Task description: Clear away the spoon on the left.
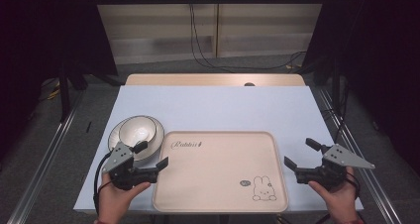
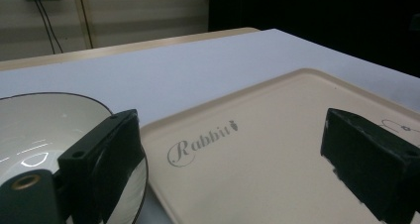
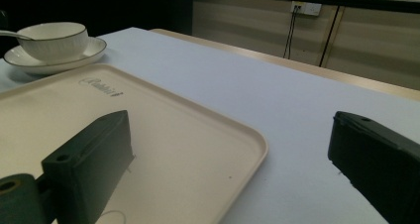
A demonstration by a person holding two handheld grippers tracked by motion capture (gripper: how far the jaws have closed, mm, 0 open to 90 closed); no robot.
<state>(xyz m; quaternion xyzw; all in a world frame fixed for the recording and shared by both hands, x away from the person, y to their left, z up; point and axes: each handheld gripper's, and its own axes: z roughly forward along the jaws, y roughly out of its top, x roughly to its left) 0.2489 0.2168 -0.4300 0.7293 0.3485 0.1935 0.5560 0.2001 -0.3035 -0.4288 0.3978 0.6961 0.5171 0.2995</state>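
High view: a beige tray (image 1: 218,184) lies on the white-covered desk (image 1: 218,107), and everything else sits around it. The left tongs (image 1: 150,155) hover at the tray's near left corner, jaws spread wide with nothing between them; one jaw hangs over the tray's left rim, the other over the plate beside it. The right tongs (image 1: 299,153) stand just off the tray's right edge, jaws likewise wide apart and empty, with one jaw over the tray's rim in the right gripper view.

The tray is a shallow rounded rectangle with a raised lip, printed with the word "Rabbit" (image 2: 198,144) near its far left corner and a small rabbit drawing (image 1: 263,189) at its near right corner. Its surface is bare.

Touching or just beside the tray's far left corner rests a white plate (image 1: 115,135) with a dark rim, carrying a white bowl (image 3: 53,38). Something thin, perhaps a spoon handle (image 3: 12,34), leans out of the bowl.
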